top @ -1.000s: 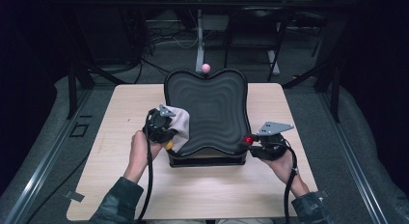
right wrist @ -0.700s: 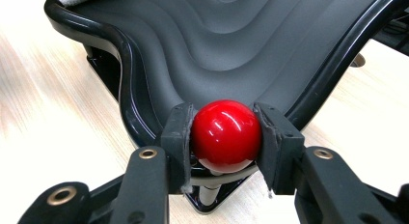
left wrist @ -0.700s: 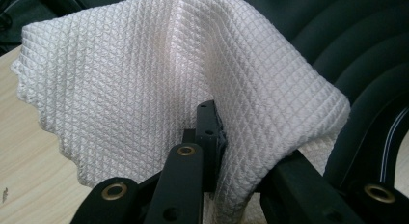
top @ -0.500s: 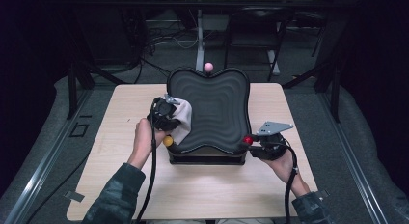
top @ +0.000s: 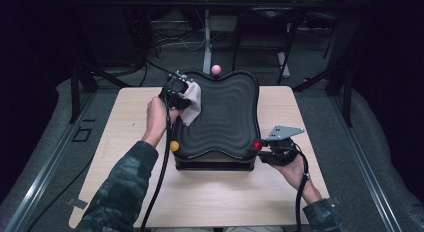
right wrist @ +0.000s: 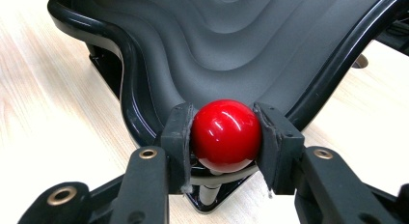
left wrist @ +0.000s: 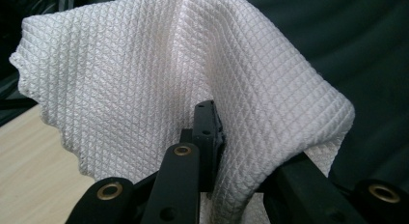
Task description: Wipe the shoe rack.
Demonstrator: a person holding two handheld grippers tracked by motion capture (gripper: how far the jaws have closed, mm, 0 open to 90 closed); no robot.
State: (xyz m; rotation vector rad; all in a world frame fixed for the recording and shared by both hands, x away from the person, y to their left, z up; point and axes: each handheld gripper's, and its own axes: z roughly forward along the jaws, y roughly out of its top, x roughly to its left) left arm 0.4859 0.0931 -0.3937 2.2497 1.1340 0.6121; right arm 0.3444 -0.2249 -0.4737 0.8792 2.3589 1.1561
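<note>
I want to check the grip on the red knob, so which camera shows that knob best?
The right gripper view: the red knob sits large and sharp between the pads of the right hand-held gripper, at the black tray's corner. The high view shows it as a small red dot at the tray's near right corner.
</note>
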